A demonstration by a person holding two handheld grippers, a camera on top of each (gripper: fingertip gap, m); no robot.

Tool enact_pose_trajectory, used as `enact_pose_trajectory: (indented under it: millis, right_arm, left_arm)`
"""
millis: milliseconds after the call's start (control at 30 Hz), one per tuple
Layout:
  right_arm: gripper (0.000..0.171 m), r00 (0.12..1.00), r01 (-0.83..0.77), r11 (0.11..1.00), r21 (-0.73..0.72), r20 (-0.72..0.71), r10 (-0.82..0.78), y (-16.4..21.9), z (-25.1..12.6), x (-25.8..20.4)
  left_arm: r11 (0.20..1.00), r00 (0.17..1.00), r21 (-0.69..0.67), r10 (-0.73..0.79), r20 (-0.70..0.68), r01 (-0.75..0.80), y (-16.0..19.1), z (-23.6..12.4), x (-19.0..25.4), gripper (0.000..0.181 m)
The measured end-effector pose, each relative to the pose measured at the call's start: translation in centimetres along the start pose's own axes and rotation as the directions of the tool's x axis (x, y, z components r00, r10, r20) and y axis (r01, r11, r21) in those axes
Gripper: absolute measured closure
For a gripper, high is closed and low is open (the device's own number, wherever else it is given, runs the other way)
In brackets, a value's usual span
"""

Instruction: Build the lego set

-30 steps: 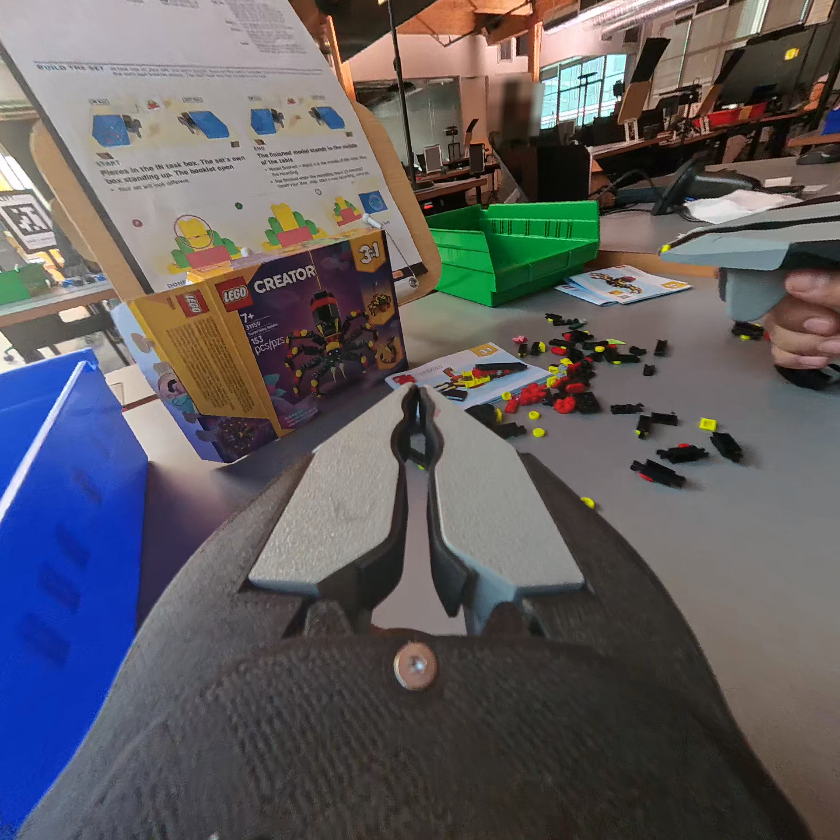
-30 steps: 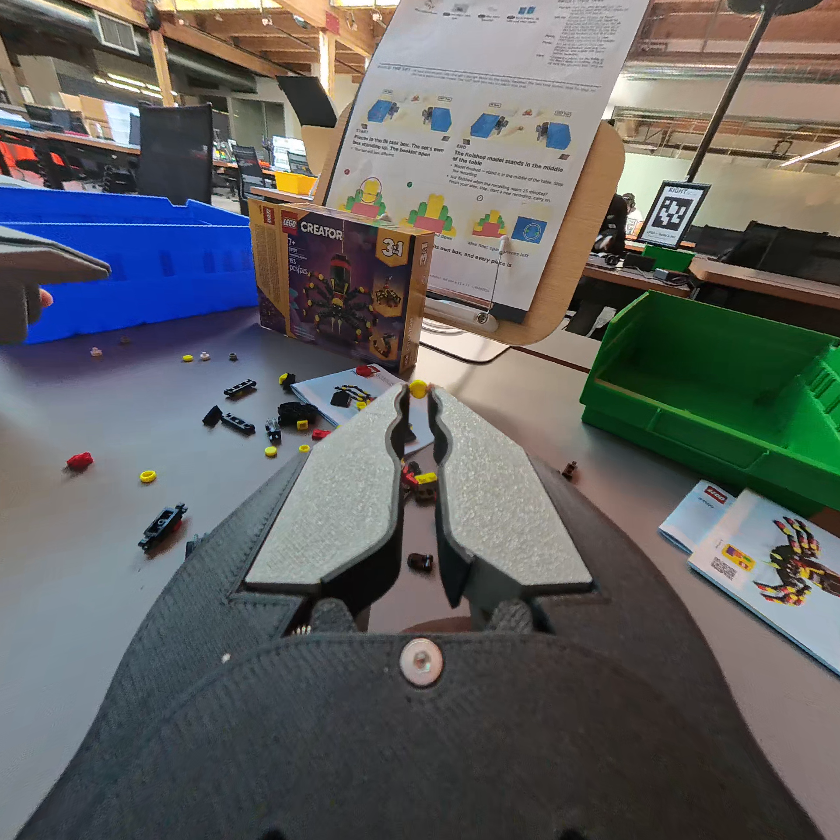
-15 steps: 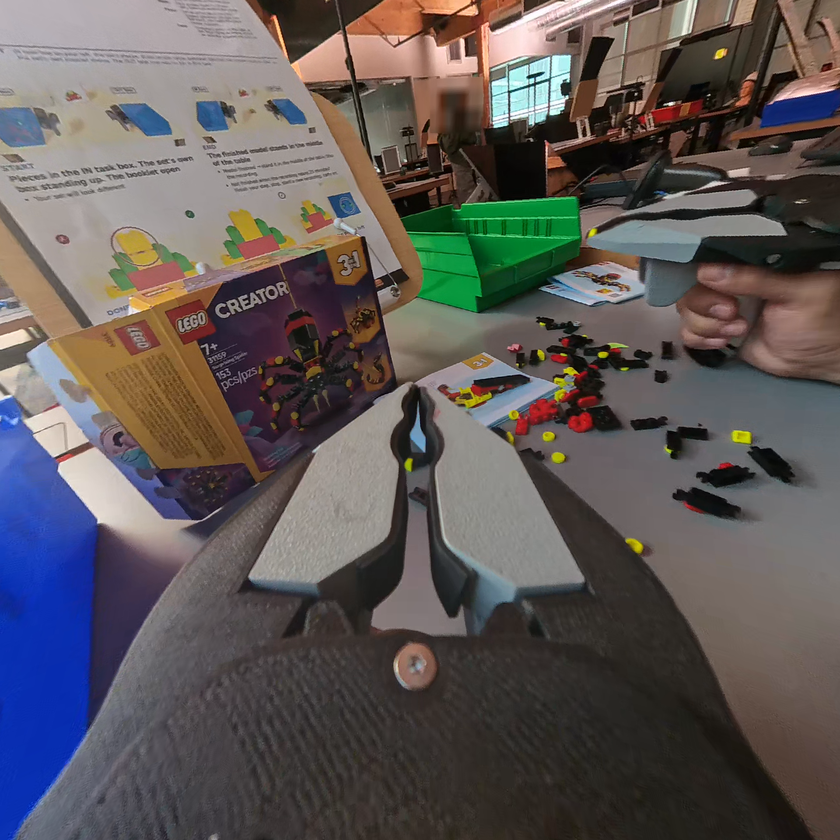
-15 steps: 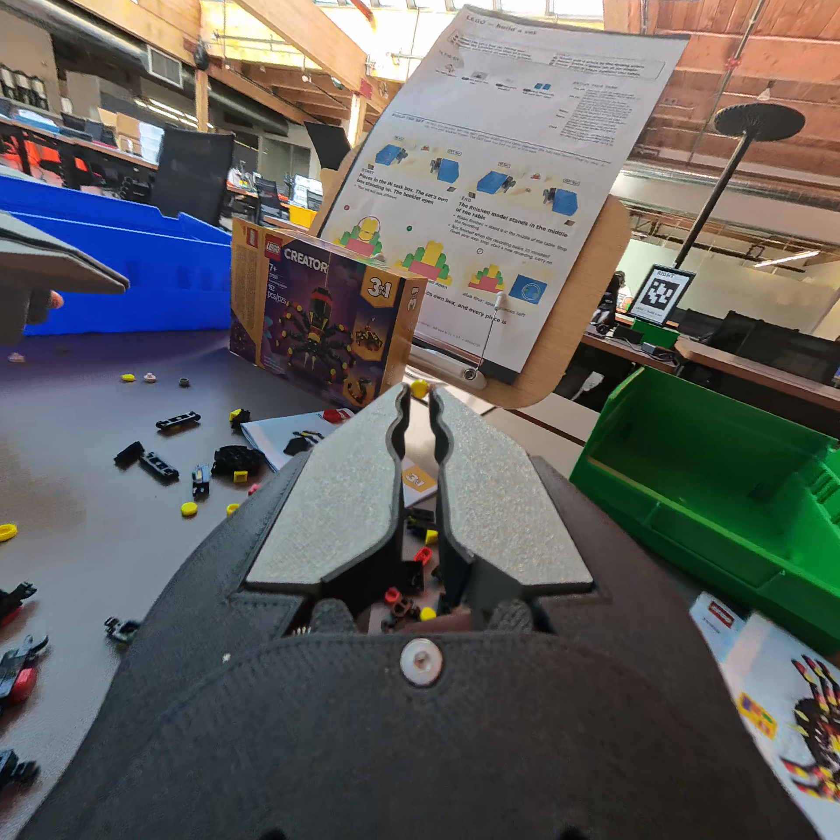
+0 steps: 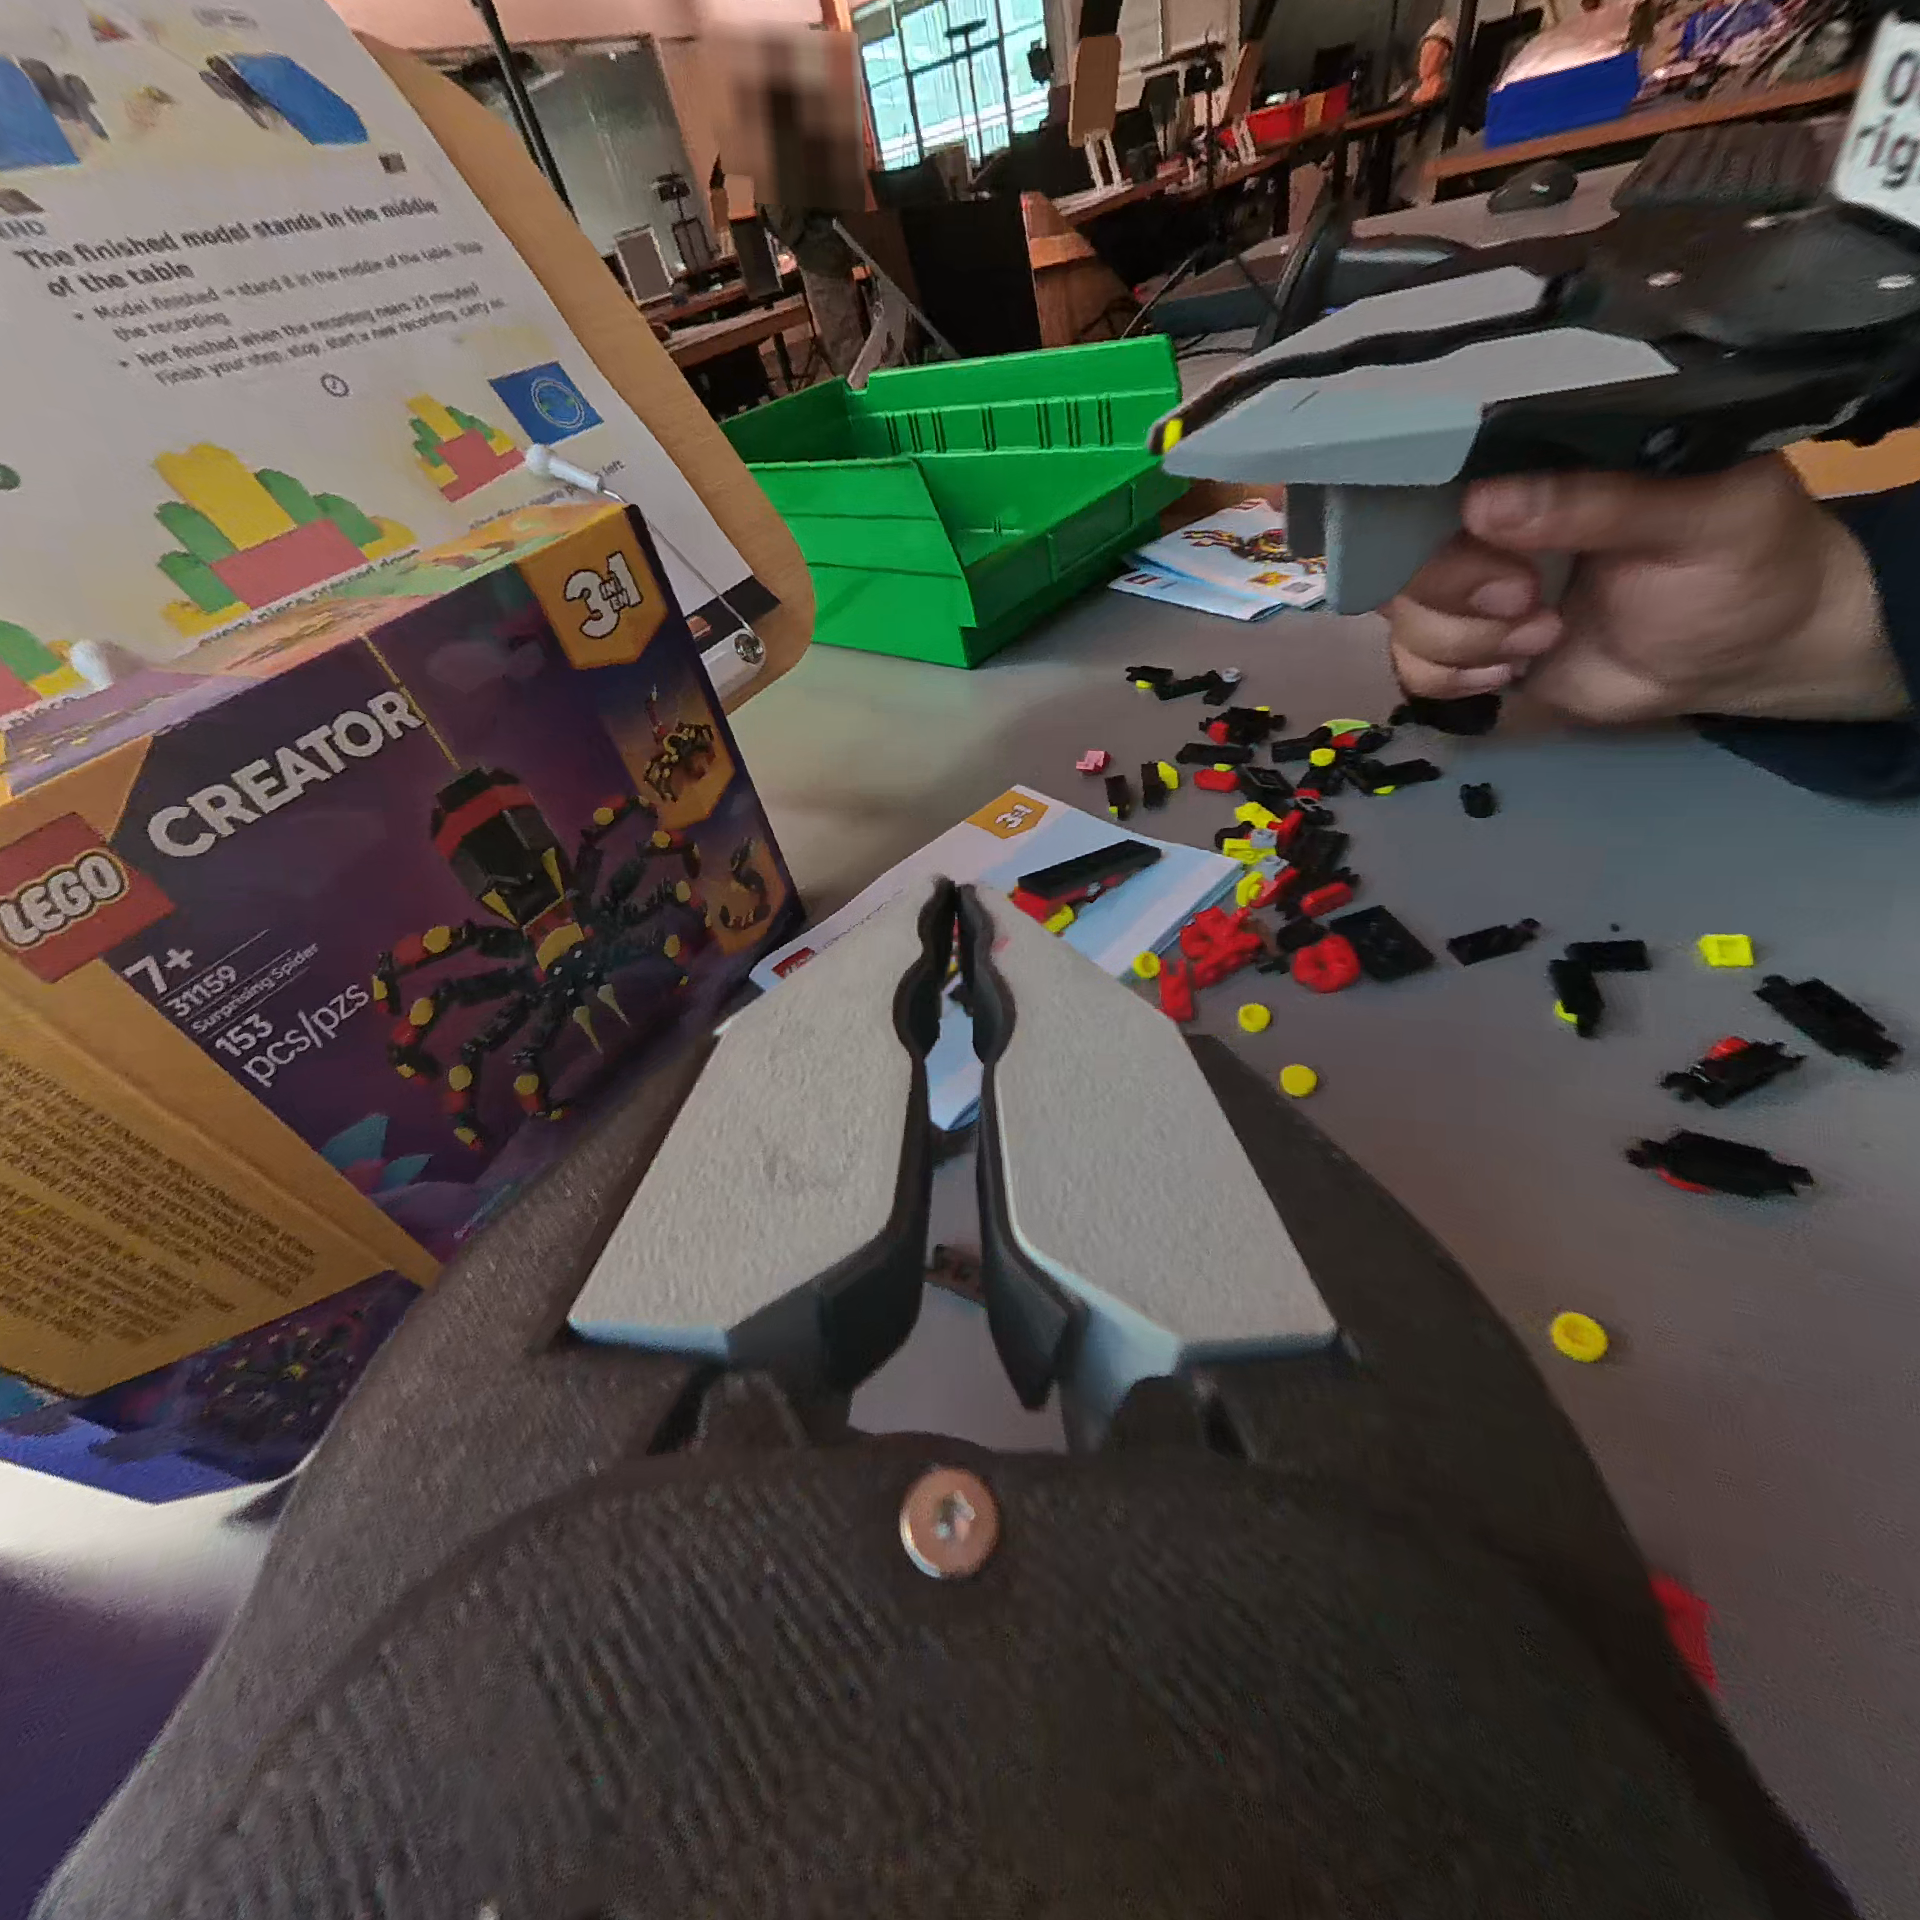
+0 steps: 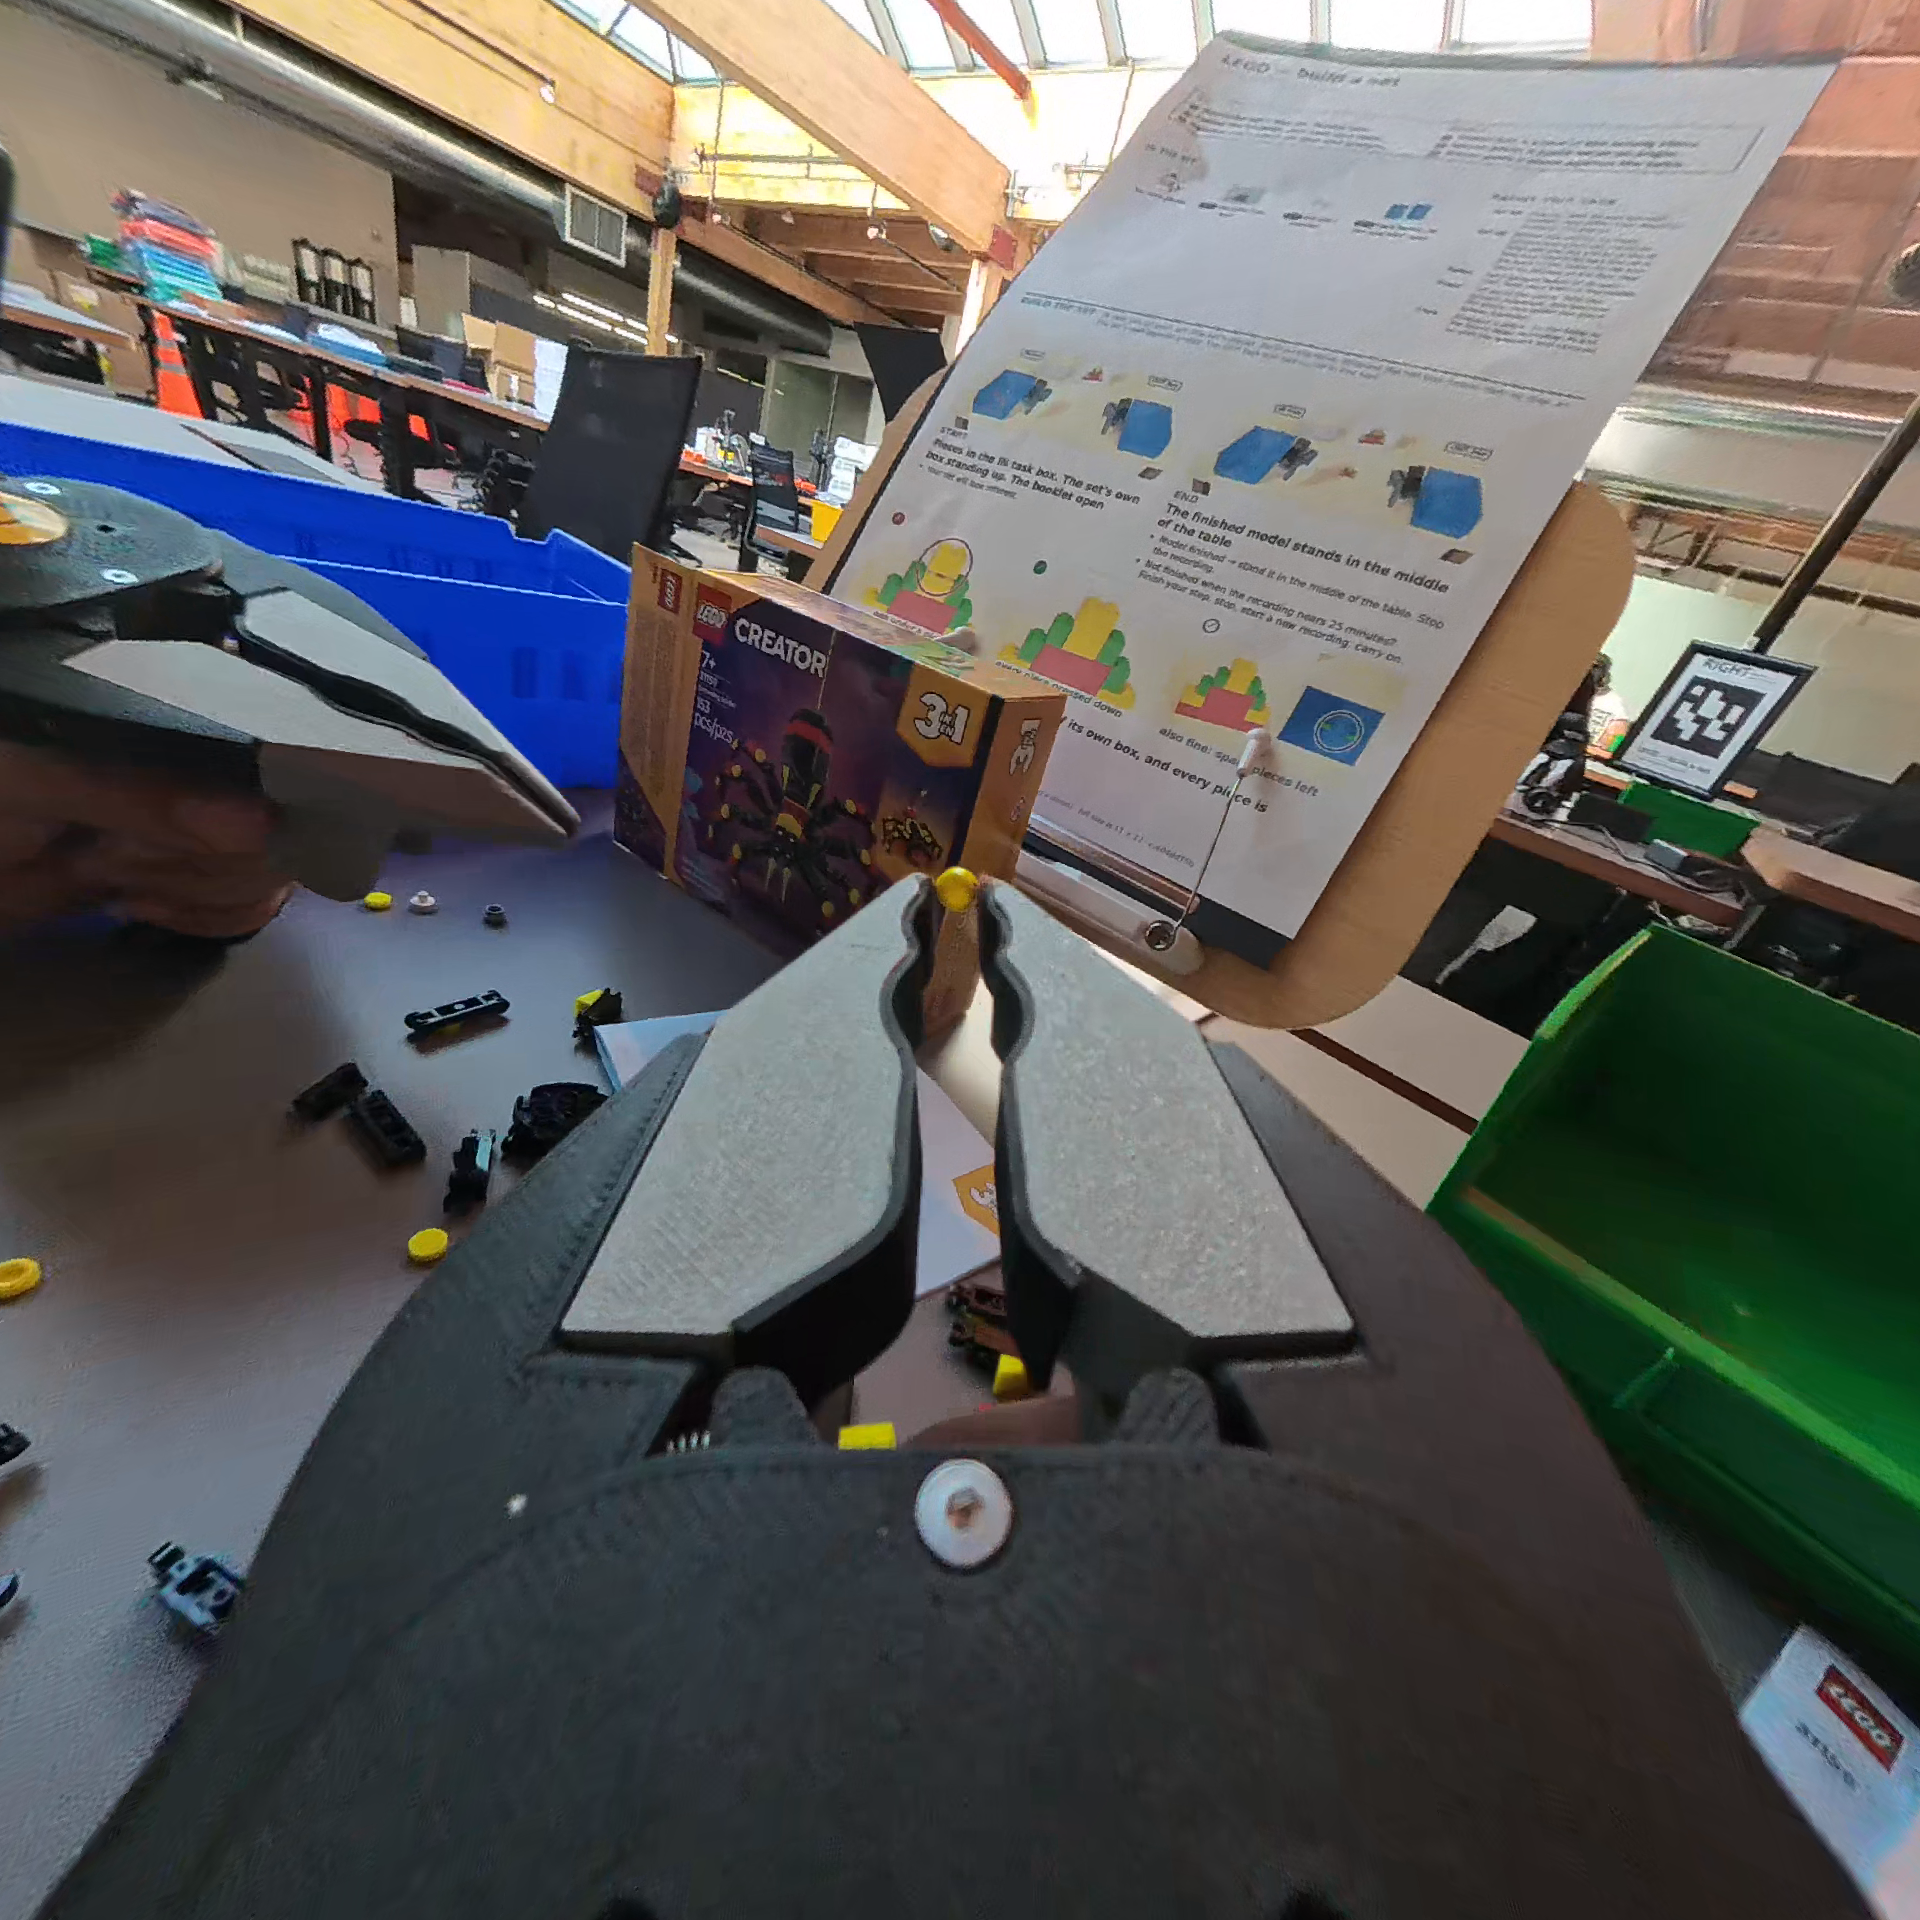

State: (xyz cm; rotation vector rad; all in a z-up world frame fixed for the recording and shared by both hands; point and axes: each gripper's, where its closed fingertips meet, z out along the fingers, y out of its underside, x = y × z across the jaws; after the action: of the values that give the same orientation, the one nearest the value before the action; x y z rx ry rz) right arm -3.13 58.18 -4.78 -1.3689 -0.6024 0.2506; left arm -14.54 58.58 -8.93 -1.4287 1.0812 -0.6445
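Note:
My right gripper (image 6: 956, 894) is shut on a small round yellow piece (image 6: 956, 888) and holds it above the table, in front of the Lego box (image 6: 821, 769). It also shows in the left wrist view (image 5: 1169, 436), held by a hand, with the yellow piece at its tip. My left gripper (image 5: 956, 899) is shut, with nothing visible between its tips, above an open booklet (image 5: 1101, 883). It appears at the left of the right wrist view (image 6: 561, 826). Loose black, red and yellow pieces (image 5: 1288, 883) lie scattered on the grey table (image 5: 1558, 1455).
A green bin (image 5: 966, 499) stands at the back right, with more booklets (image 5: 1226, 561) beside it. A blue bin (image 6: 468, 613) stands at the left. An instruction sheet on a wooden stand (image 6: 1299, 520) rises behind the box. Spacing between my two grippers at the tips: around 12 cm.
Both grippers have moved closer together and toward the box. The right gripper has risen with the yellow piece still in its tips. The left gripper stays shut.

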Motion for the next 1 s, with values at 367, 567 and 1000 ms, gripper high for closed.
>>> enact_pose_trajectory:
  millis: [367, 567, 1000]
  right_arm:
    - [0.166, 0.997, 0.034, 0.994, -0.104, -0.066, -0.042, 2.1, 0.0, 0.2]
    - [0.166, 0.989, 0.023, 0.992, -0.123, -0.140, -0.041, 2.6, -0.2, 1.8]
    - [0.167, 0.977, 0.061, 0.978, -0.200, -0.190, -0.100, 3.8, 1.2, 2.4]
  left_arm:
    - [0.996, 0.998, 0.058, -0.070, -0.007, 0.071, -0.7, -1.7, 0.3, 0.181]
    - [0.997, 0.998, 0.061, -0.056, 0.002, 0.056, -0.9, -1.2, 0.7, 0.181]
    - [0.992, 0.989, -0.025, 0.122, -0.087, -0.124, 0.1, 0.4, 3.9, 0.181]
